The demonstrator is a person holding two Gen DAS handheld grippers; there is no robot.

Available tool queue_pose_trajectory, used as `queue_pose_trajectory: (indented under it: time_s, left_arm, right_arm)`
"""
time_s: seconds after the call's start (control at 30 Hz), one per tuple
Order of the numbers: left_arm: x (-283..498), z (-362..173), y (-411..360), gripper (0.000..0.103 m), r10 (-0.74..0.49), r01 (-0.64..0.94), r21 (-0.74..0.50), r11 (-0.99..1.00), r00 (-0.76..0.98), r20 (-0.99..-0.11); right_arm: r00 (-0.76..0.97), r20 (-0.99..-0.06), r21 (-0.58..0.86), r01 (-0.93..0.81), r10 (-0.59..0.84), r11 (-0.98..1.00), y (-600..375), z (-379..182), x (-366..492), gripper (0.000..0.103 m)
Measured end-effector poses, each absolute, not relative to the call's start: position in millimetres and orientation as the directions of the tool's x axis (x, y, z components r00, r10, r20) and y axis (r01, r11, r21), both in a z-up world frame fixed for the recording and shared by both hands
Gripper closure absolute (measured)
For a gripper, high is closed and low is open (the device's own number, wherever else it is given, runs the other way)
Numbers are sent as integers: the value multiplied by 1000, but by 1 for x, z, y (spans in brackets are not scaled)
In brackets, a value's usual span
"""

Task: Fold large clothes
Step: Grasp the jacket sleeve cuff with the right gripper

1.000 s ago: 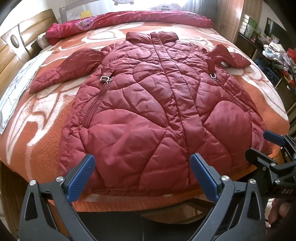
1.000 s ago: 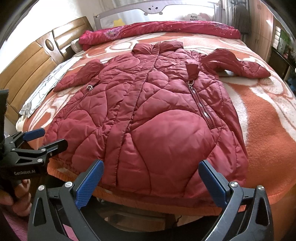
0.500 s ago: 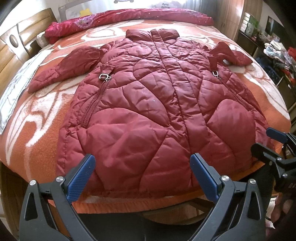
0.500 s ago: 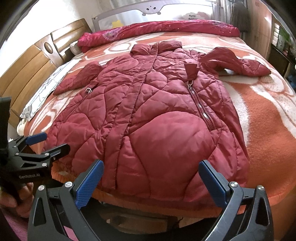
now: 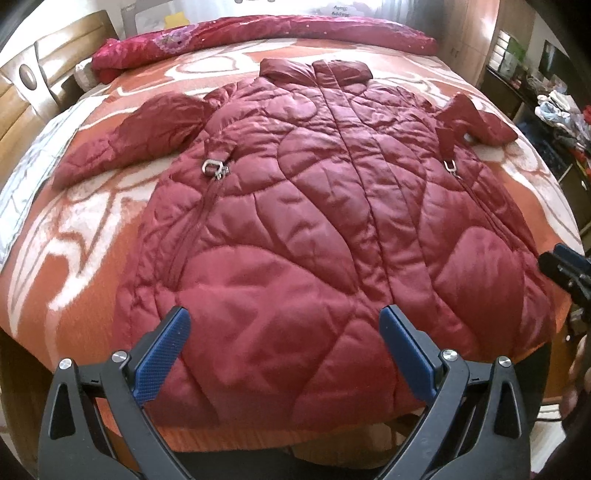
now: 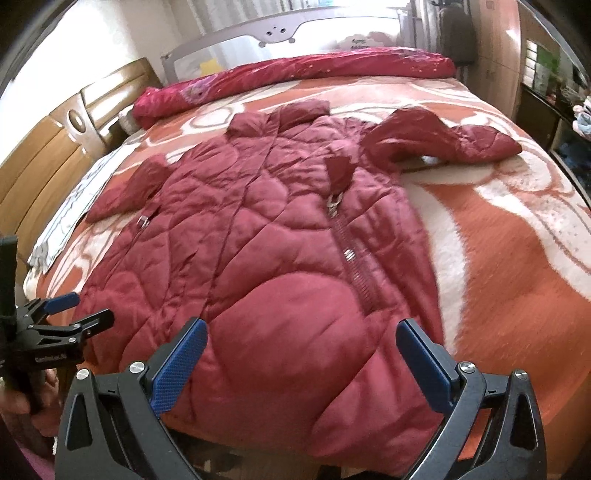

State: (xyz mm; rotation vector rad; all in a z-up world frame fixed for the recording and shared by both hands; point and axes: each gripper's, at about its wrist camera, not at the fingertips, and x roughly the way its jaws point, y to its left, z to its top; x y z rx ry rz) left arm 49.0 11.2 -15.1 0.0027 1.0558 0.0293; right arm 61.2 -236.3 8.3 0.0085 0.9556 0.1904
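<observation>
A large dark red quilted coat (image 5: 314, 221) lies spread flat on the bed, collar at the far end, hem at the near edge, both sleeves out to the sides. It also shows in the right wrist view (image 6: 277, 258). My left gripper (image 5: 284, 354) is open and empty, just above the hem near its left half. My right gripper (image 6: 301, 362) is open and empty above the hem's right half. Each gripper shows at the edge of the other's view: the right gripper (image 5: 565, 269), the left gripper (image 6: 62, 314).
The bed has an orange and white blanket (image 5: 85, 236), a rolled red quilt (image 5: 258, 31) at the far side and a wooden headboard (image 6: 55, 166) on the left. Cluttered shelves (image 5: 554, 110) stand at the right.
Both grippers have moved forward and slightly up over the coat's hem. The coat has not moved. Both stay open.
</observation>
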Motion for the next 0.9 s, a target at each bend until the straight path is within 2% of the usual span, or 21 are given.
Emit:
queue_pose_trajectory:
  time_s: [0.17, 0.3, 0.6, 0.77, 0.9]
  left_arm:
    - [70, -10, 13, 0, 41, -22, 35, 999, 510, -859]
    - [86, -11, 18, 0, -17, -12, -27, 1000, 504, -863]
    - [122, -12, 23, 0, 7, -41, -14, 999, 484, -875]
    - [147, -22, 21, 0, 75, -41, 64, 997, 409, -909]
    - [156, -23, 15, 0, 76, -15, 77, 997, 414, -907]
  right_arm:
    - [596, -789, 111, -105, 152, 988, -264, 17, 85, 1]
    - [609, -777, 152, -65, 160, 986, -287, 21, 106, 1]
    - [609, -782, 190, 27, 135, 981, -335, 16, 156, 1]
    - [593, -794, 216, 73, 132, 974, -360, 6, 187, 1]
    - [586, -799, 241, 116, 130, 964, -384, -2, 213, 1]
